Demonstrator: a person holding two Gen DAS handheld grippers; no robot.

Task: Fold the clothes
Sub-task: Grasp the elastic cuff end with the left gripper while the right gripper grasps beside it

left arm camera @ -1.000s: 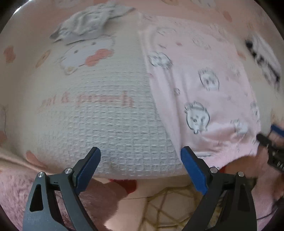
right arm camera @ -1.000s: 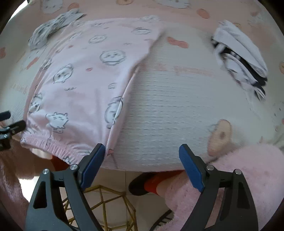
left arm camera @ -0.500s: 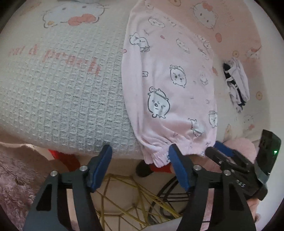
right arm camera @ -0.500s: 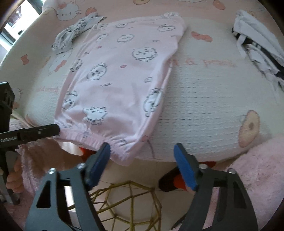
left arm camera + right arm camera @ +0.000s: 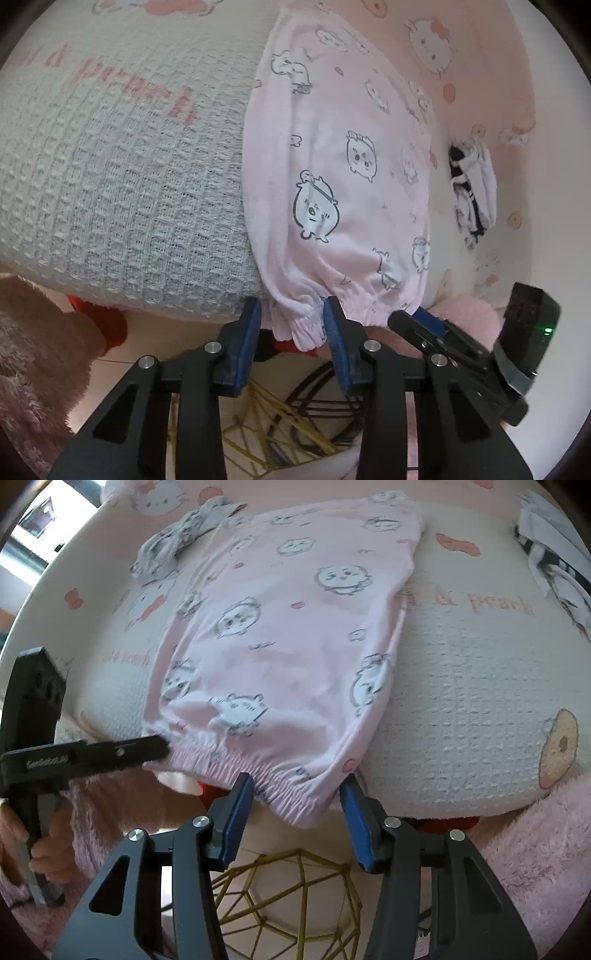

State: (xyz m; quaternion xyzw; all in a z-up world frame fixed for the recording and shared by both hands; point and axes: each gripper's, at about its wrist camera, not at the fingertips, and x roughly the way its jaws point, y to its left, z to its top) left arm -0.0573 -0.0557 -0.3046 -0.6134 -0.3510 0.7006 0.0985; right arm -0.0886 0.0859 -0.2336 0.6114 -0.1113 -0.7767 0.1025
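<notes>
- We see the pink pajama pants lying flat on a bed, on a white waffle blanket; the gathered waistband hangs over the near edge of the bed.
- Left tongs: the jaws are closing, and the left corner of the waistband sits between the blue pads. There is still a gap on both sides of the cloth, so nothing is gripped yet.
- Right tongs: the jaws are closing too, with the right corner of the waistband between them. The pads stand apart from the cloth, so there is no grip.
- From the right wrist view we see the left tongs reach the opposite corner of the waistband, held by a hand in a fluffy pink sleeve.
- A crumpled grey garment lies at the far left of the pants, touching their far end.
- A black-and-white striped garment lies well apart on the right side of the bed.
- Below the bed edge, a gold wire frame stands on the floor.
</notes>
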